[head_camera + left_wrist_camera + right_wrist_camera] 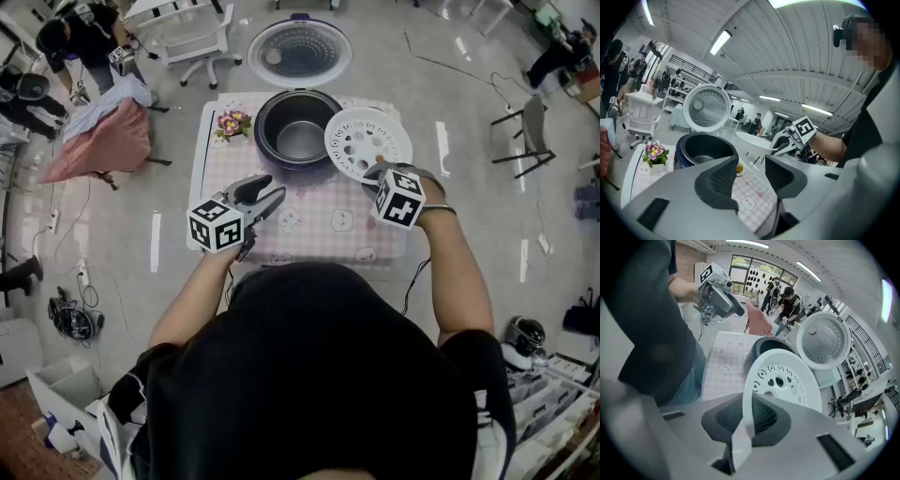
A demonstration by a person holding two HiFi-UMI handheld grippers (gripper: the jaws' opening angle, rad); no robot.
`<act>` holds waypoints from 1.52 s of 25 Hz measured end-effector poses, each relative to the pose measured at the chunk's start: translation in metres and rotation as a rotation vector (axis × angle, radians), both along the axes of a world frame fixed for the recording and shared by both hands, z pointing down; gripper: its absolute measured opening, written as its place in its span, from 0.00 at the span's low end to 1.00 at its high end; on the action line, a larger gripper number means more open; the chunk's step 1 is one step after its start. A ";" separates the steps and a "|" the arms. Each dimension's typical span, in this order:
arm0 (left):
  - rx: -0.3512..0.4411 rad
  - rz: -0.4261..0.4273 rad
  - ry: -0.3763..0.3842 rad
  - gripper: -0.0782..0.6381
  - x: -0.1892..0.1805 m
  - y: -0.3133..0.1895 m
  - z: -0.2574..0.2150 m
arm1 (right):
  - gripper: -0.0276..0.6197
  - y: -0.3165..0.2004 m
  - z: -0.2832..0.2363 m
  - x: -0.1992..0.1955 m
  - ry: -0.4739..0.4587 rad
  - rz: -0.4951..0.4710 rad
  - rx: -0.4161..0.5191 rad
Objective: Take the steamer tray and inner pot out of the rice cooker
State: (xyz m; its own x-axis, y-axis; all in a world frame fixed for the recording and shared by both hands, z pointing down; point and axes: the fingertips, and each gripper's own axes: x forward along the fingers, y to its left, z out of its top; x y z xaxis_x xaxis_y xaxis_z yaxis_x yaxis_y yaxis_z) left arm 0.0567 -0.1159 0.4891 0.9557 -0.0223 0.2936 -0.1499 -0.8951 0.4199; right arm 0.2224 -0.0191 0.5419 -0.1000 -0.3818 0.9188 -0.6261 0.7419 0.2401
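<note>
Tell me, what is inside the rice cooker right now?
The inner pot sits in the rice cooker, looking empty. The steamer tray is out, held in the jaws of the right gripper. Beneath the pot is hidden.

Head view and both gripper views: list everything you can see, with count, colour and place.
steamer tray: one, white, lifted right of the cooker, held by its rim
rice cooker: one, dark blue, on the table's far side
inner pot: one, grey, inside the cooker
lid: one, silver inside, hinged open behind the cooker
flower pot: one, white with purple and yellow flowers, left of the cooker
tablecloth: one, pink check, over the table
chair: one, white, on the floor far left
left gripper: one, grey, open, empty
right gripper: one, grey, shut on the tray rim
</note>
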 end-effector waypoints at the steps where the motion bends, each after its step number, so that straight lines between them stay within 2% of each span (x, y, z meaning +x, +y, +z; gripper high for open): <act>1: 0.000 0.009 0.002 0.40 0.005 0.005 0.000 | 0.10 0.008 0.000 0.005 0.004 0.014 -0.001; 10: 0.000 0.073 0.010 0.40 0.041 0.041 0.002 | 0.10 0.070 0.009 0.039 0.008 0.115 -0.019; 19: -0.001 0.099 -0.008 0.40 0.060 0.066 0.000 | 0.10 0.104 0.028 0.049 -0.032 0.146 -0.044; 27: -0.009 0.100 -0.029 0.40 0.069 0.050 0.019 | 0.10 0.091 0.077 0.045 -0.063 0.133 -0.088; 38: -0.024 0.073 -0.048 0.40 0.057 0.051 0.020 | 0.10 0.099 0.136 0.039 -0.114 0.159 -0.119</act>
